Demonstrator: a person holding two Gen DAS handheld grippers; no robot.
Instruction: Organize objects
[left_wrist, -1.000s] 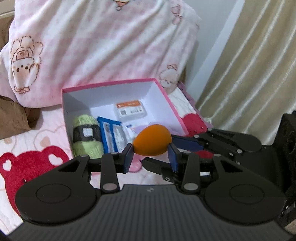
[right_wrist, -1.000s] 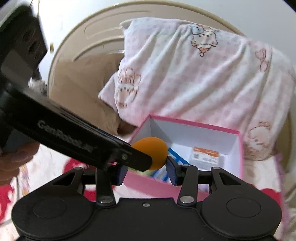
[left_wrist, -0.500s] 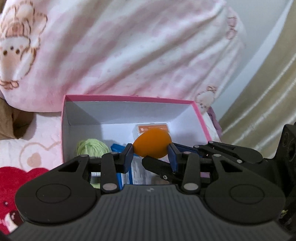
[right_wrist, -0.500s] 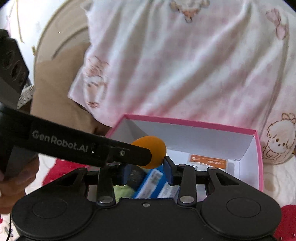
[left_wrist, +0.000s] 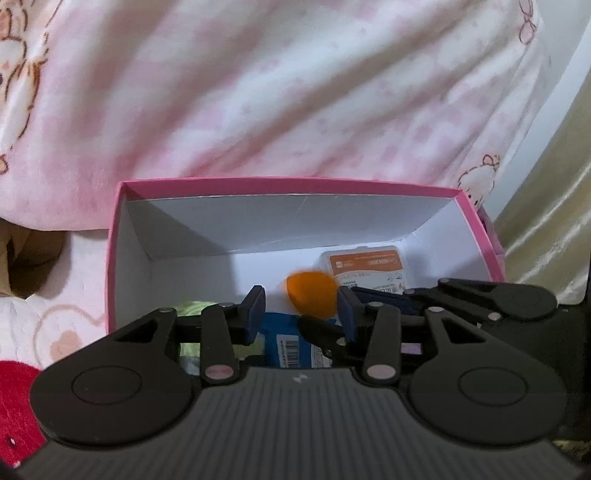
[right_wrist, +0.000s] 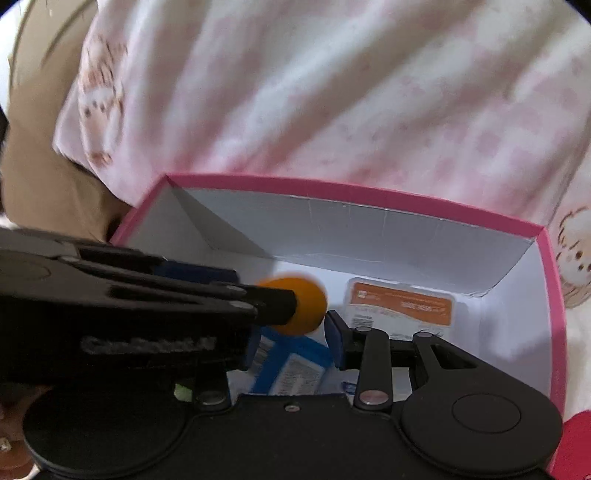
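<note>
An orange egg-shaped sponge (left_wrist: 312, 299) hangs blurred inside the mouth of the pink-rimmed white box (left_wrist: 288, 182). My left gripper (left_wrist: 301, 308) is around it and its jaws are opening. A gap shows between its left pad and the sponge, so the pads do not press on it. My right gripper (right_wrist: 291, 332) comes in from the right. The sponge (right_wrist: 295, 306) lies at its fingertips, its edge against the right pad (right_wrist: 332, 332). The left gripper's finger (right_wrist: 273, 306) hides the other pad, so its grip is unclear.
Inside the box lie a white pack with an orange label (left_wrist: 364, 266), blue packets (left_wrist: 284, 339) and green yarn (left_wrist: 192, 306). A pink-and-white blanket (left_wrist: 295, 92) rises right behind the box. A beige curtain (left_wrist: 554, 221) hangs at the right, and a brown cushion (right_wrist: 37, 147) lies at the left.
Both grippers have moved forward and down until they reach into the box. The left jaws have widened, and the sponge no longer fills the gap between them.
</note>
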